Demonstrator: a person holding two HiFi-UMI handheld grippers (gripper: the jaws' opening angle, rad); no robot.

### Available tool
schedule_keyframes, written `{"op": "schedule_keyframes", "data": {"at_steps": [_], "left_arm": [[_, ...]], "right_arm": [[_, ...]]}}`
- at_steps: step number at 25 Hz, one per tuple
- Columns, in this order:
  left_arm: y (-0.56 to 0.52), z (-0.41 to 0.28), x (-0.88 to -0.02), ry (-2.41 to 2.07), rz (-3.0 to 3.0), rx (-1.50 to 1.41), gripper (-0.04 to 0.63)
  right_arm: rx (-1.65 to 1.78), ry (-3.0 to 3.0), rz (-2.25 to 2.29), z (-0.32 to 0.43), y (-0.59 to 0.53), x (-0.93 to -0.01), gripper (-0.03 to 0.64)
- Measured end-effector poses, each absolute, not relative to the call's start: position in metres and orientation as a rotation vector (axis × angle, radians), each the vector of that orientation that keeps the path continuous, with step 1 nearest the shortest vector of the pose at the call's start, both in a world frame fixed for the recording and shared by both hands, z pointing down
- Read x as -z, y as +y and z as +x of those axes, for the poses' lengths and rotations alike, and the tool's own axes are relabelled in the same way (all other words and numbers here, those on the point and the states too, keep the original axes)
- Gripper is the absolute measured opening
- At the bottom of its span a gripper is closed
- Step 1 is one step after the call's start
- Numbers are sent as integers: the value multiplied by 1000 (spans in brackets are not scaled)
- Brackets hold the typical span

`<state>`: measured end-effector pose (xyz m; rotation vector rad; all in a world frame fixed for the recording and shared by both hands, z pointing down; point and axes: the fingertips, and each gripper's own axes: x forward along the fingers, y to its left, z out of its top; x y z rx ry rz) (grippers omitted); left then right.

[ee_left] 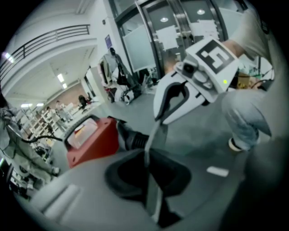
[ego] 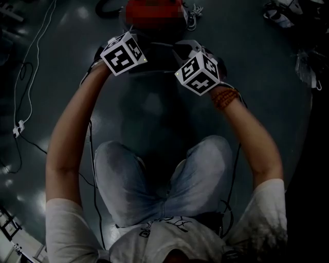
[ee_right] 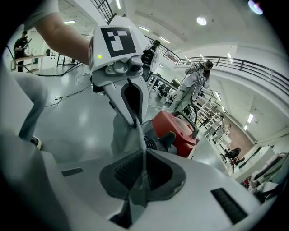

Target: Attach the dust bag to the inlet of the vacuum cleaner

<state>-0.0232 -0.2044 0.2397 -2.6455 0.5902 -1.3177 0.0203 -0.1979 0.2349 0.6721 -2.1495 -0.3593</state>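
Note:
A thin grey dust bag [ego: 154, 97] hangs stretched between my two grippers, above my knees. My left gripper [ee_left: 151, 180] is shut on one edge of the dust bag [ee_left: 156, 135]. From there the sheet runs up to the right gripper [ee_left: 198, 76], which pinches the other edge. In the right gripper view, my right gripper [ee_right: 140, 180] grips the dust bag [ee_right: 126, 135] and faces the left gripper [ee_right: 119, 63]. The red vacuum cleaner [ego: 149, 13] stands on the floor just beyond both hands. Its black inlet stub [ee_left: 131, 137] points toward me.
White and black cables [ego: 25, 77] trail over the grey floor at the left, ending at a white plug [ego: 18, 127]. More gear lies at the far right [ego: 306, 67]. A small white strip [ee_left: 217, 171] lies on the floor. People and shelves stand far off.

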Motion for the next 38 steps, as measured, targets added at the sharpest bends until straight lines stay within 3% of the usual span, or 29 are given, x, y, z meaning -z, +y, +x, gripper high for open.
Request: {"op": "schedule_keyframes", "data": {"at_steps": [12, 34, 38], "left_arm": [[-218, -21, -257, 708, -2607, 1133, 46], [-229, -16, -249, 732, -2568, 1124, 60], [-231, -18, -247, 781, -2581, 1111, 100]], "right_arm": [[505, -2066, 682, 20, -216, -244, 31], [485, -2092, 783, 29, -227, -247, 31], [445, -2131, 794, 27, -226, -245, 32]]}}
